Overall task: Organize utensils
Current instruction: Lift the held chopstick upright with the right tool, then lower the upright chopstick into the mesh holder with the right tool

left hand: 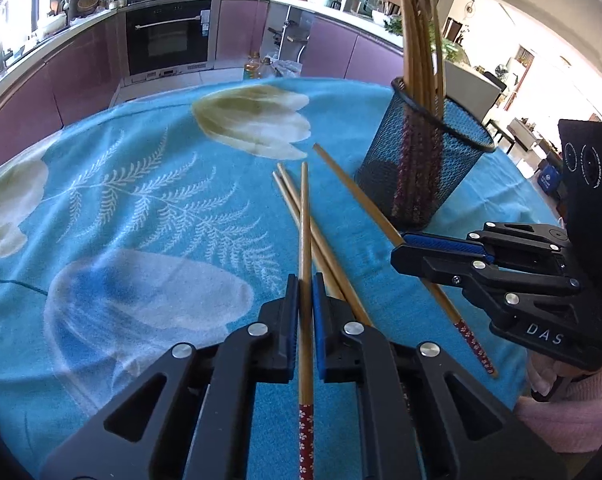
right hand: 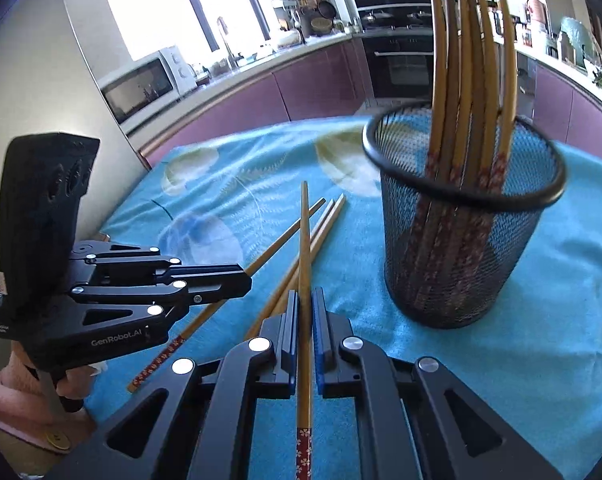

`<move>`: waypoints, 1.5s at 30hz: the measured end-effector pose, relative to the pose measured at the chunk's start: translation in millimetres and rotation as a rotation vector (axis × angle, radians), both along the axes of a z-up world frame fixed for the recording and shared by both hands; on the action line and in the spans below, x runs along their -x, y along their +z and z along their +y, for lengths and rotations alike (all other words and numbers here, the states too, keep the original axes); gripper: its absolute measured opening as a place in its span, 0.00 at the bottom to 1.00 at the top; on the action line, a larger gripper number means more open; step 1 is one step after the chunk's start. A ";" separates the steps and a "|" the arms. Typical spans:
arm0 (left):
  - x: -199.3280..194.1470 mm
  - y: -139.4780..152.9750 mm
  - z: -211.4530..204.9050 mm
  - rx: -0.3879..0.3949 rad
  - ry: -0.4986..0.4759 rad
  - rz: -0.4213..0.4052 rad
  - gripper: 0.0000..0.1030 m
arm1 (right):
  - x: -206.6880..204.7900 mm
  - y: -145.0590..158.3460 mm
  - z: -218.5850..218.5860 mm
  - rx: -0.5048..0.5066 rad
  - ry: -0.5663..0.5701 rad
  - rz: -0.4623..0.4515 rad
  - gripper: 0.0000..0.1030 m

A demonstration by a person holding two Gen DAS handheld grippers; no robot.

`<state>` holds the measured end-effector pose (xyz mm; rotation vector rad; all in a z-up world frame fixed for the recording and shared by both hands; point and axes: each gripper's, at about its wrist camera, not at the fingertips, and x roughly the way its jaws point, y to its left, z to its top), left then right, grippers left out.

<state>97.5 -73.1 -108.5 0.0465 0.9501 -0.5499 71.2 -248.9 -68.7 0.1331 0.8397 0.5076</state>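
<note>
Our left gripper (left hand: 305,312) and right gripper (right hand: 305,312) each clench one wooden chopstick (left hand: 305,240); next we lift and drop them into the black mesh cup (right hand: 461,248).

Left tool (left hand: 305,292) clamped on chopstick (left hand: 305,248); right tool (right hand: 305,308) likewise clamped on chopstick (right hand: 305,256).
</note>
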 end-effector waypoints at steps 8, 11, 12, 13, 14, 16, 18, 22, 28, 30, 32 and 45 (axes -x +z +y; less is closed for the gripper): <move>9.0 33.4 5.6 0.070 -0.035 -0.064 0.07 | 11.6 28.4 -15.7 -0.048 -0.017 -0.075 0.06; 13.1 44.8 7.1 0.098 -0.054 -0.083 0.07 | 14.6 36.4 -22.4 -0.066 -0.026 -0.094 0.06; 14.1 48.3 7.6 0.108 -0.060 -0.087 0.07 | 15.6 39.2 -25.0 -0.074 -0.030 -0.101 0.06; 15.3 52.5 8.4 0.119 -0.068 -0.092 0.07 | 16.1 41.4 -27.5 -0.078 -0.033 -0.107 0.06; 16.6 56.2 9.1 0.129 -0.075 -0.097 0.07 | 17.2 42.6 -29.0 -0.080 -0.036 -0.112 0.06; 19.7 62.7 11.8 0.139 -0.082 -0.113 0.07 | 19.6 46.6 -34.0 -0.085 -0.044 -0.124 0.06; 22.1 68.9 14.5 0.152 -0.089 -0.128 0.07 | 21.9 49.8 -38.0 -0.092 -0.052 -0.133 0.06; 25.0 79.2 19.2 0.185 -0.101 -0.142 0.07 | 22.5 55.8 -44.7 -0.104 -0.064 -0.153 0.06; 25.1 89.6 23.7 0.225 -0.109 -0.160 0.07 | 23.4 62.1 -54.3 -0.116 -0.077 -0.178 0.06; 25.2 92.9 23.7 0.240 -0.115 -0.165 0.07 | 22.9 64.1 -56.6 -0.116 -0.078 -0.186 0.06; 24.7 96.1 22.6 0.249 -0.119 -0.172 0.07 | 25.7 66.1 -58.6 -0.117 -0.081 -0.195 0.06; 17.6 117.6 6.4 0.292 -0.145 -0.207 0.07 | 23.7 88.0 -68.6 -0.110 -0.102 -0.264 0.06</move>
